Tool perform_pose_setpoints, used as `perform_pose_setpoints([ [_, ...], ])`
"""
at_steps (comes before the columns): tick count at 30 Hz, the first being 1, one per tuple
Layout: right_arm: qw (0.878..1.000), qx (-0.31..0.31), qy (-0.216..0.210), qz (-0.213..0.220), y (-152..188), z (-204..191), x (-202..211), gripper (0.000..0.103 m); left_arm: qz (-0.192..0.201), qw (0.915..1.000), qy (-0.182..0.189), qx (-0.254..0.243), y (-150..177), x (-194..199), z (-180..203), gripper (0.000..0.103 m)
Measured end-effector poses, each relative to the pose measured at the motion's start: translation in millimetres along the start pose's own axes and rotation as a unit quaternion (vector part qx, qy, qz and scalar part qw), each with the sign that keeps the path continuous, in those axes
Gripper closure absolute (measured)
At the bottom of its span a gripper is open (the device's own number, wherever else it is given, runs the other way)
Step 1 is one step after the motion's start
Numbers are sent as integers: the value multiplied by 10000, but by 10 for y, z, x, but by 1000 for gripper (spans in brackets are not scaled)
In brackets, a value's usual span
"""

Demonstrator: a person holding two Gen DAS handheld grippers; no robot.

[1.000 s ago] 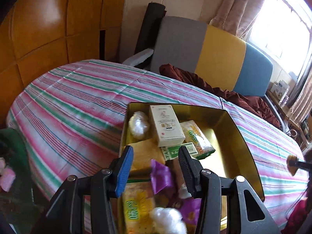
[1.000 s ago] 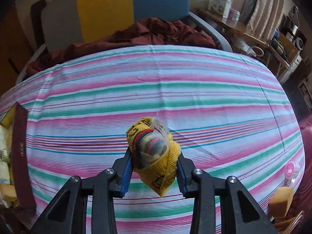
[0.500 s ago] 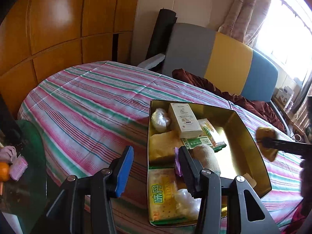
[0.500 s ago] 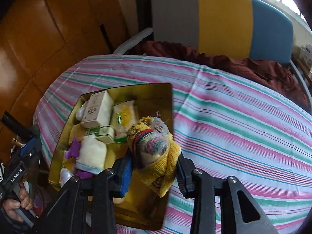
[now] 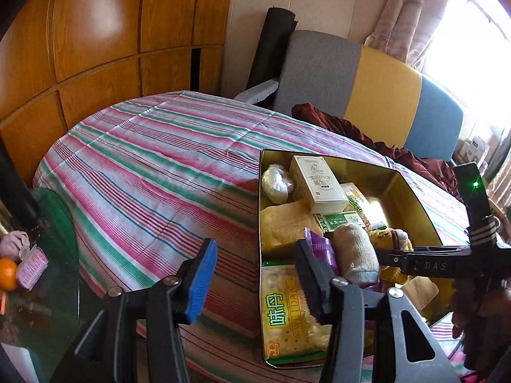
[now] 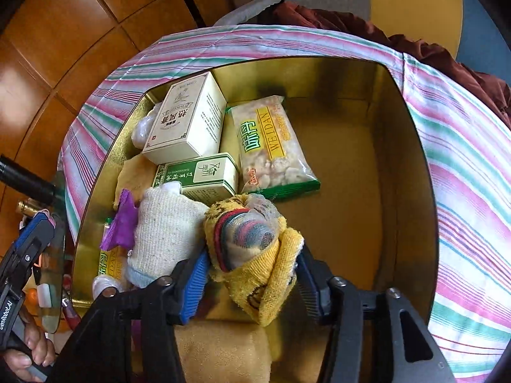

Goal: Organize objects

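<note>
An open gold tin (image 6: 412,146) on the striped table holds a cream box (image 6: 188,118), a green box (image 6: 198,175), snack packets (image 6: 271,146), a purple wrapper (image 6: 123,223) and a white sock (image 6: 166,223). My right gripper (image 6: 253,261) reaches down into the tin. Its jaws are opening around a rolled yellow sock bundle (image 6: 252,233), which rests beside the white sock. My left gripper (image 5: 255,255) hovers over the tin's (image 5: 412,198) near left wall. Its jaws are opening with nothing between them.
A striped cloth (image 5: 153,166) covers the round table. At the left, a glass side table (image 5: 60,281) carries an orange (image 5: 7,274) and a pink item. A grey, yellow and blue sofa (image 5: 377,95) with dark red cloth stands behind. Wooden panels line the wall.
My right gripper swung from over the bare cloth to the tin, lowered the yellow sock bundle inside and spread its jaws. The left gripper's jaws widened a little.
</note>
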State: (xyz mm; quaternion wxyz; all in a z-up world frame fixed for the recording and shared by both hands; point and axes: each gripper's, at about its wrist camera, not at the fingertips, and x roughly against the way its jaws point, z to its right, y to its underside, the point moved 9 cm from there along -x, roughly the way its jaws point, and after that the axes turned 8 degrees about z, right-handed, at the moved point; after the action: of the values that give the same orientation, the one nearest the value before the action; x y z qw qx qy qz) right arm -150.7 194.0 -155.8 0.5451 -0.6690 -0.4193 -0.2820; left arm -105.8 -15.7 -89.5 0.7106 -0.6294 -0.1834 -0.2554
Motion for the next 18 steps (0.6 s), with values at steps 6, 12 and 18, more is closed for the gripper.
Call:
perform_pose_setpoints([
  [6,9993,4,77,356,-19,10,231,21,63,9999,20,-82,-8,44,83,39],
  [12,9975,16,296,638,12,21,429,21,152,9998,30,-159,-13,137,195,27],
  [18,9913,-43,758,1079,68,71,671,21,210,9993,-90,-294,16,228,292,11],
])
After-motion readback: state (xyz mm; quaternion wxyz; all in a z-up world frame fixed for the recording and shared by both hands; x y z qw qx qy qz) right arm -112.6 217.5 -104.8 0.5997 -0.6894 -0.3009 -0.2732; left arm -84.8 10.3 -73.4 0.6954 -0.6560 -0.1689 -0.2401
